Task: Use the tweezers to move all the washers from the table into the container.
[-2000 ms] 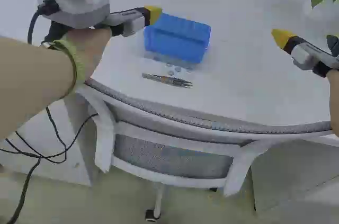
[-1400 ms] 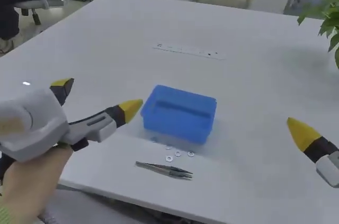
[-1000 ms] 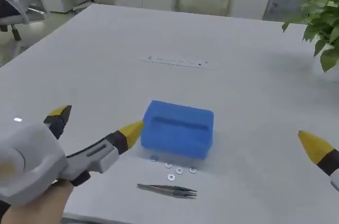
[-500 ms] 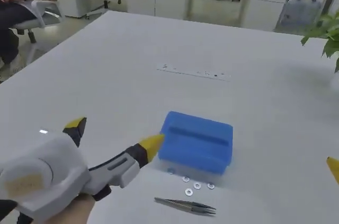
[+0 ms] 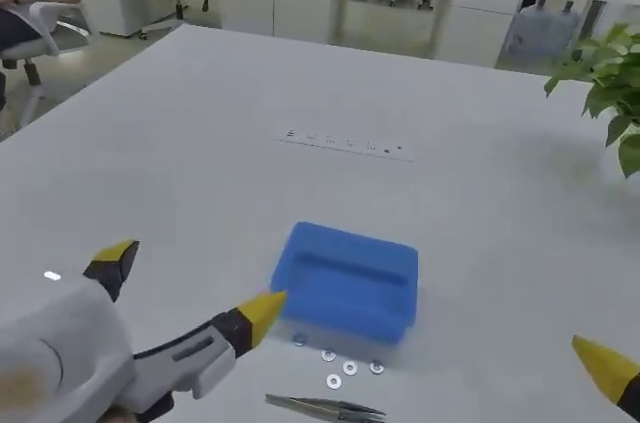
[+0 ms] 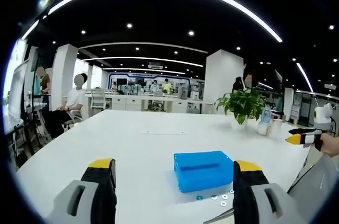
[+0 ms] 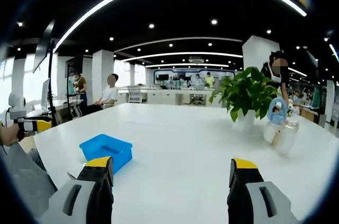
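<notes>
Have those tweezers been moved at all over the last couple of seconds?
No. The tweezers still lie just in front of the washers by the blue container; only the camera shifted.

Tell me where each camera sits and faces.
Head view: above, looking down at the container, washers and tweezers; left gripper shows lower left.
Left gripper view: low by the table edge, facing the container between its fingers.
Right gripper view: further right, facing across the table, its fingers below.
All three show the container.
</notes>
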`<state>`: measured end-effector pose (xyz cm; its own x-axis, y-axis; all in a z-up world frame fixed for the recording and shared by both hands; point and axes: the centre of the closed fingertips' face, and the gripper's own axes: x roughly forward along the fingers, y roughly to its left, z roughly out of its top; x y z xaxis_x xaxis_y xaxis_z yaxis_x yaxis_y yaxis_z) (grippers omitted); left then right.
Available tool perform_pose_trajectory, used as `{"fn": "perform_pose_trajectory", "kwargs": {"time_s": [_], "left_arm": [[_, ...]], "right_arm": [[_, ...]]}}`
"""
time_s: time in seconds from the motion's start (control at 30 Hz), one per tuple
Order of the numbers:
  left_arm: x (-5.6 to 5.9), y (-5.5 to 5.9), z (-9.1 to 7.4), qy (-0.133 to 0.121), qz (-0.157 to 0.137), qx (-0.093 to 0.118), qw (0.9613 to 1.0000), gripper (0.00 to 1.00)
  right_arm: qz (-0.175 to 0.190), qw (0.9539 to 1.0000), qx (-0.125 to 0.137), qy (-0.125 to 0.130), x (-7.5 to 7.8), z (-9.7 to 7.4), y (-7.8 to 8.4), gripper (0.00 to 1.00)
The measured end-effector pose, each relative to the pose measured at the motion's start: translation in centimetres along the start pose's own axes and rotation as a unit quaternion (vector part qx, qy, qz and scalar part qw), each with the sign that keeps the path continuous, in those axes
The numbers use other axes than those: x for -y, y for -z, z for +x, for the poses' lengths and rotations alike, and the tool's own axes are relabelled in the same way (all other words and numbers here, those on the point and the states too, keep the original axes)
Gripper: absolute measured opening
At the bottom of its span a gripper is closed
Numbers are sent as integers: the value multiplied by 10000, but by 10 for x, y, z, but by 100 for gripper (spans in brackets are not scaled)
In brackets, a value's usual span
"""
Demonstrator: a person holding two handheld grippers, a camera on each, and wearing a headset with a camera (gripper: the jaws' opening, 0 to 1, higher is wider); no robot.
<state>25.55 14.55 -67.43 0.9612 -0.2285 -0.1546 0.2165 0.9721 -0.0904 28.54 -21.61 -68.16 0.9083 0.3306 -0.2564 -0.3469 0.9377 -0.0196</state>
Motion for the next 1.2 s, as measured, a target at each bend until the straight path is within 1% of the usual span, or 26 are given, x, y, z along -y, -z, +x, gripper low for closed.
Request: {"fn": "perform_pose_trajectory", "kwargs": {"time_s": [0.03, 0.07, 0.17, 0.2, 0.23, 0.27, 0.3, 0.33, 0.37, 0.43, 0.47, 0.5, 0.57, 0.6, 0.63, 0.67, 0.7, 0.8, 0.83, 0.87, 0.9, 0.93, 0.97, 1.07, 1.1, 1.2], "left_arm": [[2, 2, 0, 85, -37, -94, 9999, 87], [4, 2, 0, 138, -58, -104, 9998, 83], [5, 2, 1, 253, -109, -192, 9994, 83], [5, 1, 0, 248, -108, -215, 9994, 80], [5, -1, 0, 258, 1, -200, 9995, 77], [6, -1, 0, 360, 11, -228, 9991, 72], [11, 2, 0, 564, -68, -348, 9978, 70], [15, 4, 0, 732, -17, -422, 9964, 69], [21, 12, 0, 983, 46, -645, 9931, 65], [26, 26, -1, 1197, 198, -1048, 9871, 61], [34, 33, -2, 1502, 314, -1222, 9806, 58], [39, 41, -3, 1713, 315, -1446, 9740, 55], [47, 54, -6, 2074, 529, -1825, 9596, 46], [50, 62, -6, 2271, 696, -2053, 9494, 43], [53, 67, -5, 2420, 798, -2168, 9424, 41], [57, 73, -6, 2582, 856, -2333, 9336, 40], [62, 79, -5, 2788, 925, -2480, 9232, 39], [66, 94, -5, 3097, 1147, -2835, 9003, 38], [67, 102, -5, 3247, 1297, -3017, 8870, 38], [68, 107, -5, 3315, 1420, -3103, 8796, 37], [68, 113, -5, 3403, 1582, -3232, 8687, 36], [69, 117, -5, 3491, 1675, -3288, 8614, 34], [70, 123, -5, 3564, 1812, -3379, 8520, 33], [74, 132, -3, 3705, 1939, -3520, 8374, 32], [75, 134, -1, 3753, 1997, -3511, 8342, 30], [77, 140, 4, 3791, 2080, -3596, 8269, 25]], "right_arm": [[-132, 9996, -241, -14, 0, 0, 8, 89], [-112, 9988, -468, -62, -2, 0, 15, 88], [-180, 9987, -461, -96, -2, 0, 12, 82], [-191, 9986, -480, -106, -3, -1, 11, 79], [-218, 9983, -514, -167, -5, -1, 10, 74], [-232, 9978, -547, -297, -9, 0, 10, 69], [-207, 9963, -659, -512, -18, 2, 12, 66], [-294, 9950, -692, -653, -24, 3, 12, 63], [-477, 9915, -841, -874, -34, 5, 16, 60], [-602, 9859, -1022, -1182, -50, 9, 21, 54], [-672, 9794, -1097, -1558, -66, 12, 24, 51], [-733, 9754, -1184, -1708, -75, 14, 27, 47], [-1029, 9637, -1345, -2066, -97, 21, 36, 44], [-1209, 9535, -1523, -2301, -111, 24, 45, 43], [-1306, 9472, -1597, -2454, -119, 26, 50, 42], [-1375, 9401, -1661, -2640, -129, 28, 55, 41], [-1433, 9307, -1744, -2879, -142, 30, 62, 39], [-1517, 9145, -1877, -3248, -164, 33, 74, 34], [-1539, 9056, -1959, -3433, -174, 33, 79, 32], [-1564, 9020, -1975, -3506, -179, 33, 82, 32], [-1587, 8967, -2024, -3603, -186, 35, 86, 32], [-1603, 8920, -2066, -3687, -191, 34, 89, 32], [-1671, 8886, -2072, -3736, -195, 36, 91, 32], [-1725, 8825, -2146, -3813, -202, 39, 98, 29], [-1728, 8826, -2142, -3812, -204, 42, 99, 30], [-1729, 8778, -2208, -3884, -210, 45, 107, 29]]}}
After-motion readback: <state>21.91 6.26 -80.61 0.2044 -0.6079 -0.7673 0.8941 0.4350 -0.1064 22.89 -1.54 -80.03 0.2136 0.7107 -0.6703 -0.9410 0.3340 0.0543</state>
